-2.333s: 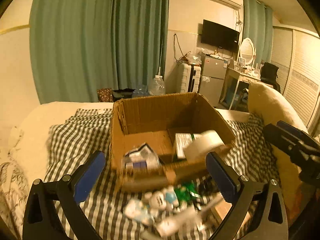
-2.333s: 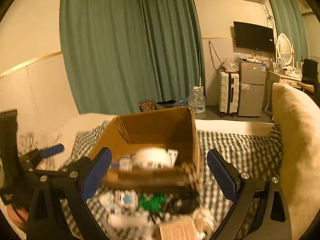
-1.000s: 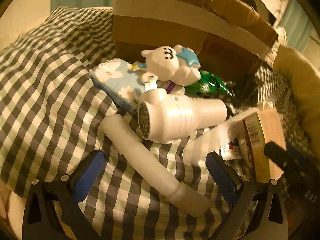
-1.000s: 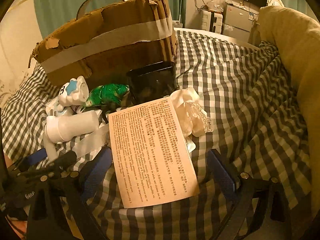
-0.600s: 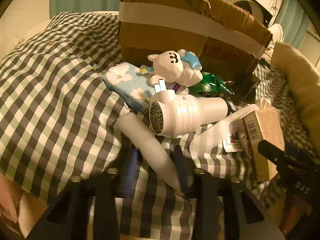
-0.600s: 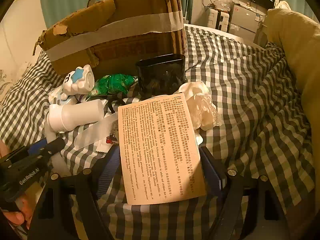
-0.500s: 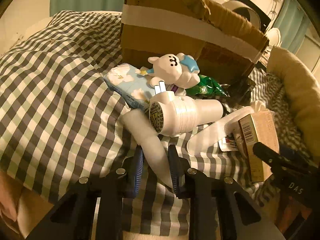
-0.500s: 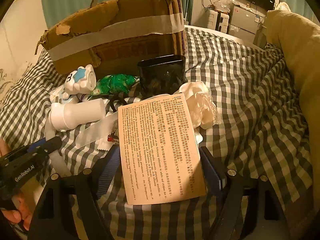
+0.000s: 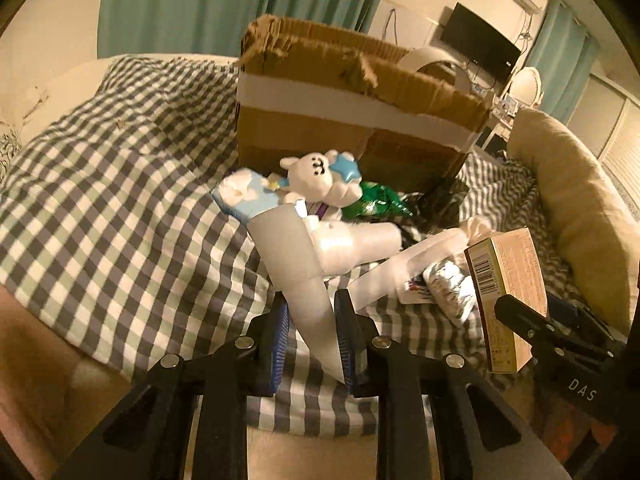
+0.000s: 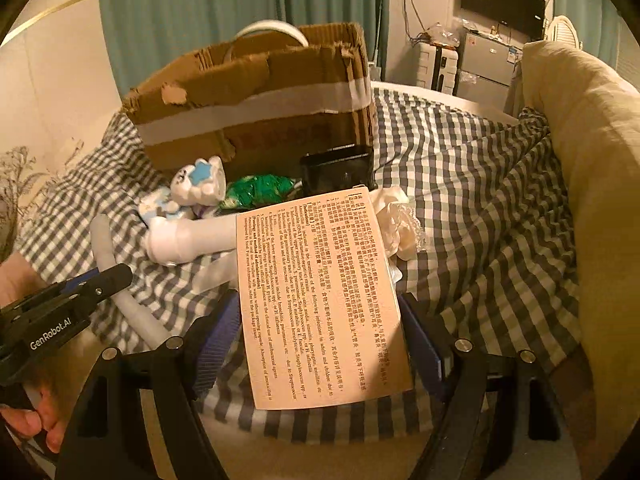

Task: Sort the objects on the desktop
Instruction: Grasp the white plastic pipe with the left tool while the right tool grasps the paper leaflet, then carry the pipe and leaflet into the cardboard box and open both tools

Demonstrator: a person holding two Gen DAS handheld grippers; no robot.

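Meanwhile left gripper [image 9: 311, 334] jaws pinch the white tube [image 9: 298, 276], right gripper [image 10: 320, 344] jaws clasp the printed box [image 10: 320, 300] before the cardboard box [image 9: 352, 120].

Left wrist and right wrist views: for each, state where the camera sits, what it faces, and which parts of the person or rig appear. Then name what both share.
Left wrist: on the left gripper, looking down its fingers at a white tube clamped between them; right gripper's tip at right.
Right wrist: on the right gripper, facing a printed box between its pads; left gripper and a hand at left.
Shared: cardboard box, plush toy, checked cloth.
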